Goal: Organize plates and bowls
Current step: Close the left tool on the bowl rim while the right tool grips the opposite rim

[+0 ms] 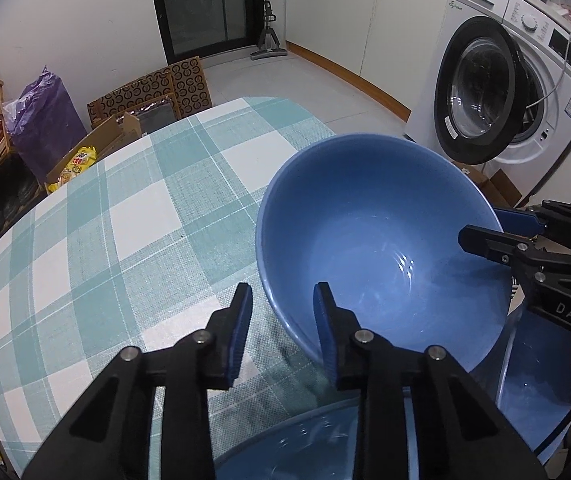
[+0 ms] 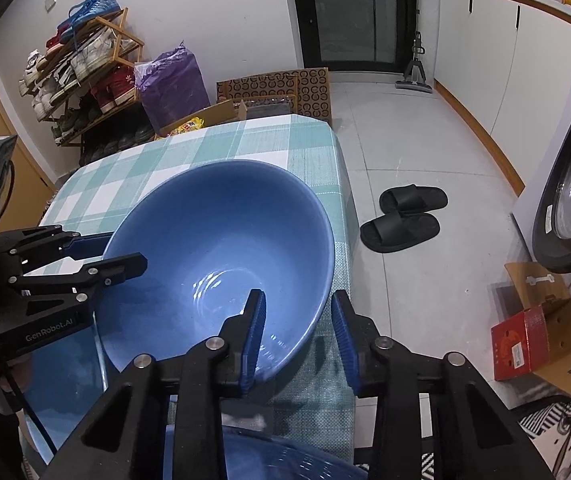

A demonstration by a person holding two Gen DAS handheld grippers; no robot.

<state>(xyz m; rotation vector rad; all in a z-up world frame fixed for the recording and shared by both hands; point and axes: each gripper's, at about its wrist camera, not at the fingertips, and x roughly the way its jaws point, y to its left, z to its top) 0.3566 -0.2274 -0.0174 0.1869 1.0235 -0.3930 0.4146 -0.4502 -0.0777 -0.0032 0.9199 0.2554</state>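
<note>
Both hand-held grippers [image 1: 283, 320] [image 2: 299, 326] straddle the blue bowl's [image 1: 381, 248] rim, jaws parted.

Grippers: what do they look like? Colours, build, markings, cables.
Both match: black angular linkage arms with silver pivot pins, each finger faced with a ribbed blue pad. The left gripper body reads "GenRobot.AI" in pale lettering, with a black cable trailing below it. The right gripper shows white "DAS" lettering on its body. No sleeves are visible.

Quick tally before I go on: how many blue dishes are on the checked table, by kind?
Deep blue ceramic bowl: 1
Partly hidden blue dishes, plate or bowl unclear: 2
Total: 3
</note>
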